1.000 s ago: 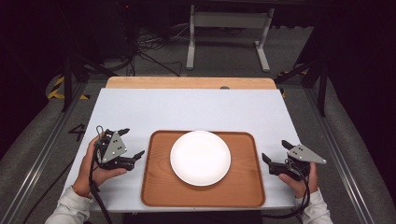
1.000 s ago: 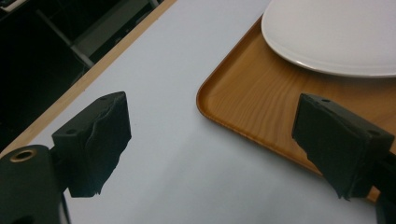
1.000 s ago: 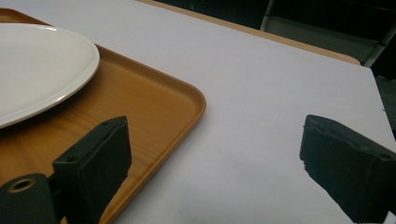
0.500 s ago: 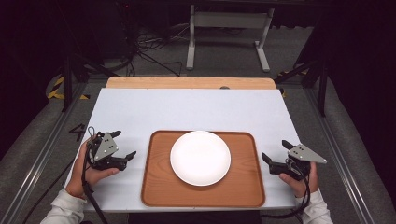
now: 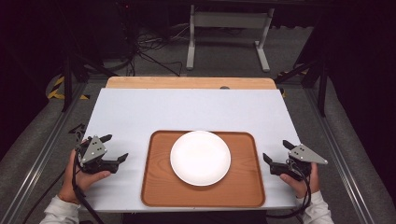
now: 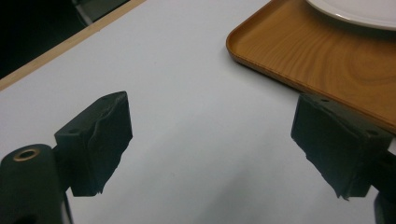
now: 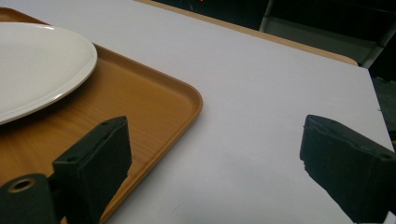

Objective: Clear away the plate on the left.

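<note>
The white plate point(image 5: 200, 157) on the wooden tray point(image 5: 159, 186) looks stiff, glazed, slippery and breakable, best pinched at its thin rim, while both the left gripper point(image 5: 114, 148) and right gripper point(image 5: 275, 153) rest on the bench point(image 5: 187, 109) with fingers apart.

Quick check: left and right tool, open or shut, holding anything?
Left tool: open, empty, left of the tray.
Right tool: open, empty, right of the tray.

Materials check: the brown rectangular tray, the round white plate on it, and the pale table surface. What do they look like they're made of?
Brown rectangular tray: looks like wood or wood-look laminate; grain lines show, with a smooth satin finish and rounded raised rim.
Round white plate: likely glazed ceramic, possibly melamine; a soft sheen runs along its edge.
Pale table surface: matte white sheet or laminate, with a wood-coloured strip along the far edge.
</note>
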{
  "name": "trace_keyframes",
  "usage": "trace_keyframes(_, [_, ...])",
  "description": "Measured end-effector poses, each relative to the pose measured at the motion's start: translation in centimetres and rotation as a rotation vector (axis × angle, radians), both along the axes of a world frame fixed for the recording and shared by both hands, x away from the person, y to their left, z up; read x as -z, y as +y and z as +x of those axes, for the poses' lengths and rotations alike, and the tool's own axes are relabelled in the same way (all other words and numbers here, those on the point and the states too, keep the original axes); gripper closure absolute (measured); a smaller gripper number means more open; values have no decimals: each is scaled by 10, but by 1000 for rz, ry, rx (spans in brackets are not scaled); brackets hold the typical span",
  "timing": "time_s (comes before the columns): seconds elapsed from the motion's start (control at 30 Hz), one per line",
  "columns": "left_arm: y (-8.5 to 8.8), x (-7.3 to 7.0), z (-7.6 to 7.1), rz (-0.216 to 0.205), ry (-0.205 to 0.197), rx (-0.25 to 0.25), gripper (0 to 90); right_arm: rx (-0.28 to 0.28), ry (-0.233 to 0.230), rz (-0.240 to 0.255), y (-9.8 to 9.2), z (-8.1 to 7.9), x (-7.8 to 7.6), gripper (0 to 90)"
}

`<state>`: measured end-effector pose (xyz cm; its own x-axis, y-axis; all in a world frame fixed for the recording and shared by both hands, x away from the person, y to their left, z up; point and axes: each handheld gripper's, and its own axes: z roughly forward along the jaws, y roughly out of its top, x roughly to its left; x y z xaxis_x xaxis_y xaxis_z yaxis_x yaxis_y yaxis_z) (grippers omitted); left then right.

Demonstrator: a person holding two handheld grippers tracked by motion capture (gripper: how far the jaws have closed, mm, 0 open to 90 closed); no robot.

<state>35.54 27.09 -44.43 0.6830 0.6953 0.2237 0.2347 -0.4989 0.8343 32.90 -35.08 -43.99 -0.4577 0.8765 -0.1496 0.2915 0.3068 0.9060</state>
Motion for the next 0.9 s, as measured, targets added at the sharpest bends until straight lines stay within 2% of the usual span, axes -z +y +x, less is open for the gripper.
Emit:
trace_keyframes(0.07, [7,4,-4,-37,25,-20,132,1,-2,1,0,0,0,96])
trace_keyframes(0.17, [12,7,-7,-61,33,-36,136,0,1,-2,-1,-1,0,96])
trace_keyframes(0.27, [15,7,-8,-106,48,-39,136,3,-5,0,-2,-2,0,96])
trace_keyframes(0.33, [14,6,-10,-98,32,-40,137,5,-9,2,-2,-1,-1,96])
trace_keyframes(0.4, [14,5,-11,-107,28,-33,139,1,-7,-4,-1,-2,-1,96])
trace_keyframes(0.5, [13,5,-12,-94,20,-24,138,-2,-7,-14,1,-2,-1,96])
trace_keyframes(0.9, [13,3,-14,-94,7,-8,141,-1,-8,-27,6,-4,-2,96])
